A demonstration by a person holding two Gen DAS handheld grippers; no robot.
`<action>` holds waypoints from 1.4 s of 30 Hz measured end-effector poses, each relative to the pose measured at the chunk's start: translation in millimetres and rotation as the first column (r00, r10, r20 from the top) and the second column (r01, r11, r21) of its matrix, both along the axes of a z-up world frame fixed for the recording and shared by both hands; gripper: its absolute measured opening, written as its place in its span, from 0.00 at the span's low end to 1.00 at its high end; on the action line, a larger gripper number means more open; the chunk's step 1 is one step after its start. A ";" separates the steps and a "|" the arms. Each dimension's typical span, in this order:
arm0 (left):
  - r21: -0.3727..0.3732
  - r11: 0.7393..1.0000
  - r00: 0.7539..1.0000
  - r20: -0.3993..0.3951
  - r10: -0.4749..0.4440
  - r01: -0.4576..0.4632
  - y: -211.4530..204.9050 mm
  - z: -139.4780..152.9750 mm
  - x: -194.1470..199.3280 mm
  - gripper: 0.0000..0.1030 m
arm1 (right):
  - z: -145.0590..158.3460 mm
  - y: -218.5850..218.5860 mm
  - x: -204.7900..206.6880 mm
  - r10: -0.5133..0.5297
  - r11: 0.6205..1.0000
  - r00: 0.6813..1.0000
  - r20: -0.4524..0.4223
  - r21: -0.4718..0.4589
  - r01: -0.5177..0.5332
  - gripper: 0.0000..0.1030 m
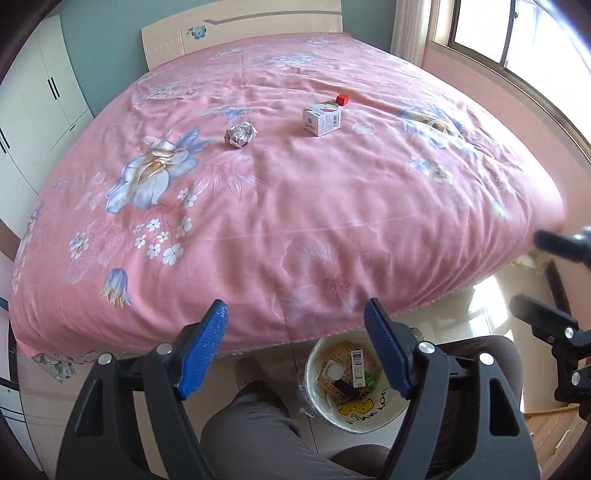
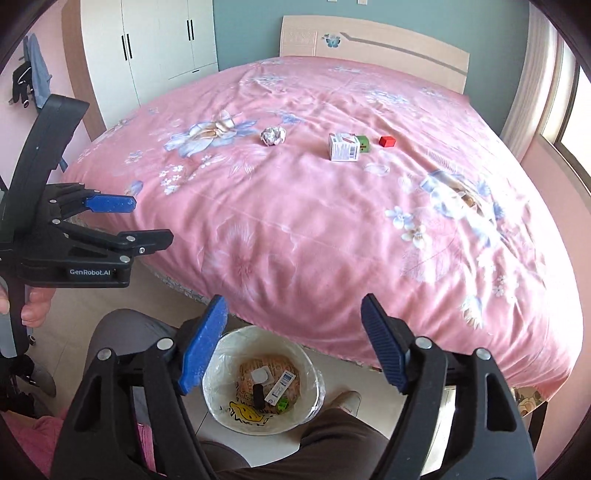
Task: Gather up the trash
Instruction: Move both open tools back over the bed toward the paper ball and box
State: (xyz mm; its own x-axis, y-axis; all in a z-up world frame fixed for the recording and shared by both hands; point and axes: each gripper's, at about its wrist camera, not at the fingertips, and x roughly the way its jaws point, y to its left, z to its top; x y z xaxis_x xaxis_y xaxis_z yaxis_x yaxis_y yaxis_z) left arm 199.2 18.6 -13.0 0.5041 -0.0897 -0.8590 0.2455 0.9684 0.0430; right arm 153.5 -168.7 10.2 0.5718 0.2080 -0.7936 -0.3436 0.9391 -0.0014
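On the pink flowered bed [image 1: 295, 206] lie a crumpled paper ball [image 1: 240, 134], a white carton [image 1: 322, 119] and a small red cube [image 1: 342, 99]. The right wrist view shows the ball [image 2: 273, 136], the carton [image 2: 343, 147], a green block [image 2: 364, 144] and the red cube [image 2: 387, 141]. A white trash bin [image 1: 314, 398] with several bits of trash stands on the floor by the bed; it also shows in the right wrist view [image 2: 221, 402]. My left gripper [image 1: 295, 343] is open and empty over the bed's near edge. My right gripper [image 2: 295, 339] is open and empty above the bin.
The person's grey-trousered legs [image 1: 255, 432] are beside the bin. White wardrobes [image 2: 155, 48] stand left of the bed. A window [image 1: 517, 33] and curtain are on the right. The headboard [image 2: 369, 40] is at the far end.
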 end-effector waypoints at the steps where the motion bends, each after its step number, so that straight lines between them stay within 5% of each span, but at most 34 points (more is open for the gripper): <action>1: 0.008 1.000 1.000 0.009 -0.001 0.001 -0.2 4.8 3.2 0.76 | 7.0 0.3 2.7 0.003 1.000 1.000 0.016 -0.005 -0.003 0.73; 13: 0.037 0.999 0.996 0.089 -0.020 0.017 -0.7 49.1 55.9 0.79 | 70.0 11.3 64.5 0.034 0.999 0.992 0.125 -0.009 -0.033 0.76; 21: 0.036 0.999 0.997 0.080 -0.022 0.019 3.4 52.6 102.1 0.79 | 92.3 10.0 113.8 0.034 0.998 0.990 0.137 0.055 -0.042 0.78; 31: 0.068 0.998 0.999 0.052 -0.011 0.007 10.9 34.4 164.7 0.79 | 85.3 12.2 180.6 0.009 0.995 0.993 0.116 0.094 -0.020 0.78; 42: 0.087 0.996 1.000 0.016 -0.016 0.015 12.1 1.0 226.9 0.79 | 44.8 20.2 250.5 -0.003 0.996 0.999 0.052 0.087 -0.002 0.78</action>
State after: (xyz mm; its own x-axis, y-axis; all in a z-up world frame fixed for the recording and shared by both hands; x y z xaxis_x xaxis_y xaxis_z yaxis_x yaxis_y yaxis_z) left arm 426.1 30.7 -12.0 0.5179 -0.0230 -0.8551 0.2591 0.9569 0.1313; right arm 404.0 -148.5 55.0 0.6118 0.2746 -0.7418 -0.3446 0.9367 0.0625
